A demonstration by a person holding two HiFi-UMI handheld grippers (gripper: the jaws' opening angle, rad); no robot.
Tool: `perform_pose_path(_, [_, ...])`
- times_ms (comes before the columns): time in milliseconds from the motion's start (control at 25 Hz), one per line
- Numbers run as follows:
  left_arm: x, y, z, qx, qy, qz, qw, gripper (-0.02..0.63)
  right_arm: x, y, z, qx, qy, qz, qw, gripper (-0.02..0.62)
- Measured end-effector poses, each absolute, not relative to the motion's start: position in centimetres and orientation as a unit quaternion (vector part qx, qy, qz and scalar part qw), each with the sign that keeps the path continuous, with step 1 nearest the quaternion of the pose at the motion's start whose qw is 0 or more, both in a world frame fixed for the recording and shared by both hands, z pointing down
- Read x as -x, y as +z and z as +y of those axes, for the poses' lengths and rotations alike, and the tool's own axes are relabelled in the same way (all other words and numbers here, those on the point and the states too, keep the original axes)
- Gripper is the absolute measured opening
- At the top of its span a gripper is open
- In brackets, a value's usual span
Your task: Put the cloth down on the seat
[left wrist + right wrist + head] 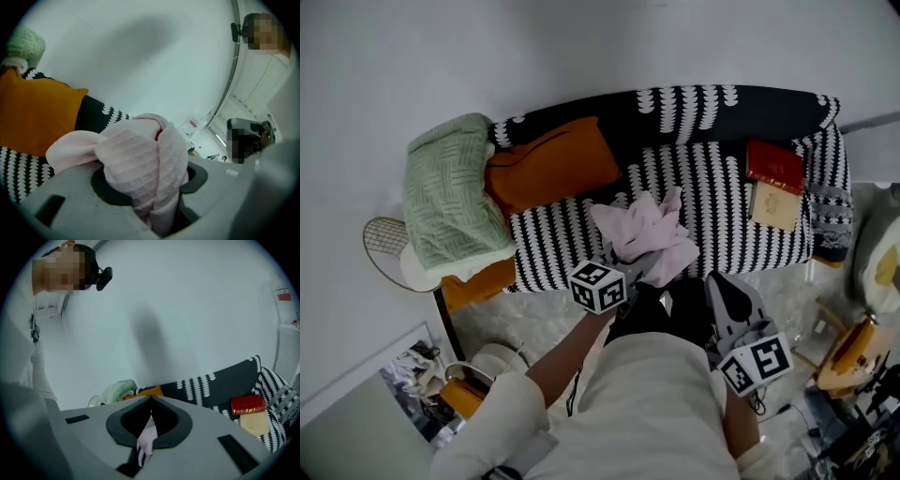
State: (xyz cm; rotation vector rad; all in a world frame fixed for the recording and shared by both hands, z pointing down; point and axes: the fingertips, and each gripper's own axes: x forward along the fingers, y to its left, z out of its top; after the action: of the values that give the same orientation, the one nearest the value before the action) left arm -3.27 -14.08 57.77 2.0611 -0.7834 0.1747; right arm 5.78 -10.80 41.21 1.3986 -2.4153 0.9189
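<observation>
Head view: the pink cloth (647,234) hangs bunched at the frame's centre, over the front part of the striped seat (727,187). It is held between the left gripper (628,270) and the right gripper (710,279), so lowering and letting go are probably still to do. Its long axis seems to run left to right along the seat's front edge

Left gripper view: the jaws are half apart, clamped on a thick fold that points away from the camera

Right gripper view: the jaws are nearly together, with a thin strip of cloth between them
</observation>
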Motion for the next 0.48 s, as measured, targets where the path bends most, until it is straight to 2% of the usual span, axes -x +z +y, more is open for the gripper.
perform_pose_path(480, [4.4, 68.5, -17.8, -0.809, 0.143, -0.338, 0.459, 0.233, -4.4, 46.2, -11.5, -0.461, 0.358, -0.8, 0.137, 0.008])
